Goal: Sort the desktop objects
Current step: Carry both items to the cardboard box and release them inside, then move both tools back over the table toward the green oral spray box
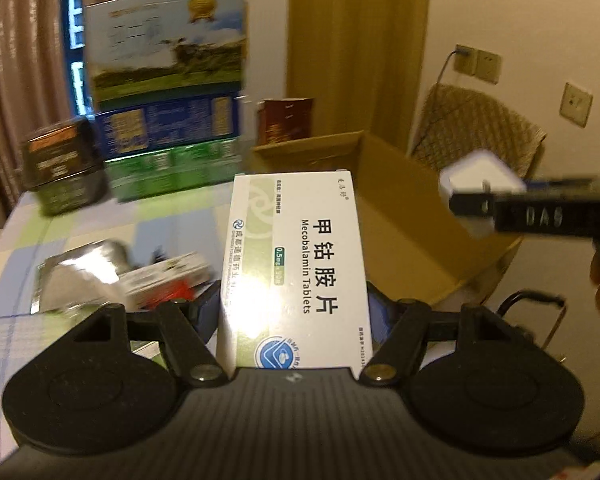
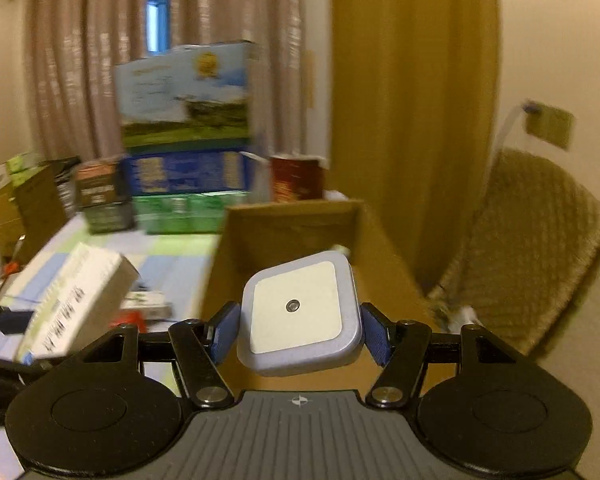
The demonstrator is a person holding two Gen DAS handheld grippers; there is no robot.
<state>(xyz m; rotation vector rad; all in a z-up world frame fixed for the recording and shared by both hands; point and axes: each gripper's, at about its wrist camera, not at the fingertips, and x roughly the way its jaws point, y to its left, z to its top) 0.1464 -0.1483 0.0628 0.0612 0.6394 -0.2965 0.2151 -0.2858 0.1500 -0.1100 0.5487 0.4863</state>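
My left gripper [image 1: 296, 312] is shut on a white Mecobalamin tablet box [image 1: 296, 264], held above the table just left of an open cardboard box [image 1: 404, 216]. My right gripper [image 2: 300, 332] is shut on a square white and grey night light [image 2: 300, 312], held over the cardboard box [image 2: 284, 232]. In the left wrist view the right gripper [image 1: 476, 204] and night light [image 1: 480, 176] show at the right over the box. In the right wrist view the tablet box [image 2: 76, 300] shows at the left.
A silver foil pack [image 1: 80, 276] and a small red and white box [image 1: 164, 280] lie on the checked tablecloth [image 1: 100, 224]. Stacked cartons [image 1: 168, 92], a dark tin [image 1: 60, 168] and a brown pack [image 1: 286, 120] stand at the back. A wicker chair [image 2: 532, 248] is right.
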